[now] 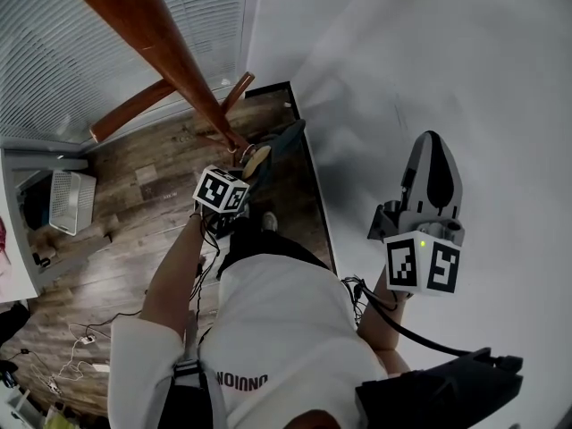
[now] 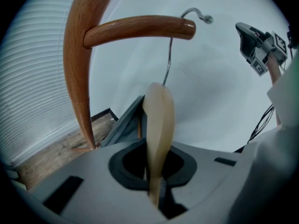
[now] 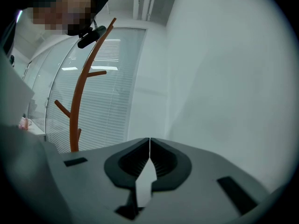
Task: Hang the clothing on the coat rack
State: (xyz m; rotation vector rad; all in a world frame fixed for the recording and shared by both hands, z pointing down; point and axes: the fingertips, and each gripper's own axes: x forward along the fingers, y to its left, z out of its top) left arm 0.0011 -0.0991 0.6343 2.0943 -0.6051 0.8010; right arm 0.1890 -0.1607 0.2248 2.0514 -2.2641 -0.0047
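Observation:
My left gripper (image 1: 241, 172) is shut on a pale wooden hanger (image 2: 159, 125) that carries dark grey clothing (image 2: 124, 122). The hanger's wire hook (image 2: 187, 13) curves over a peg (image 2: 140, 27) of the brown wooden coat rack (image 1: 170, 52), near the peg's tip; I cannot tell whether it rests on it. In the head view the hanger (image 1: 256, 159) and clothing (image 1: 288, 139) sit beside the rack's pole. My right gripper (image 1: 433, 146) is raised toward the white wall, shut and empty. It also shows in the left gripper view, as the right gripper (image 2: 254, 43).
The rack (image 3: 79, 106) stands in a corner between window blinds (image 1: 89, 43) and a white wall (image 1: 447, 61). On the wooden floor lie a white basket (image 1: 71, 202) and loose cables (image 1: 80, 338). A dark skirting (image 1: 315, 195) runs along the wall.

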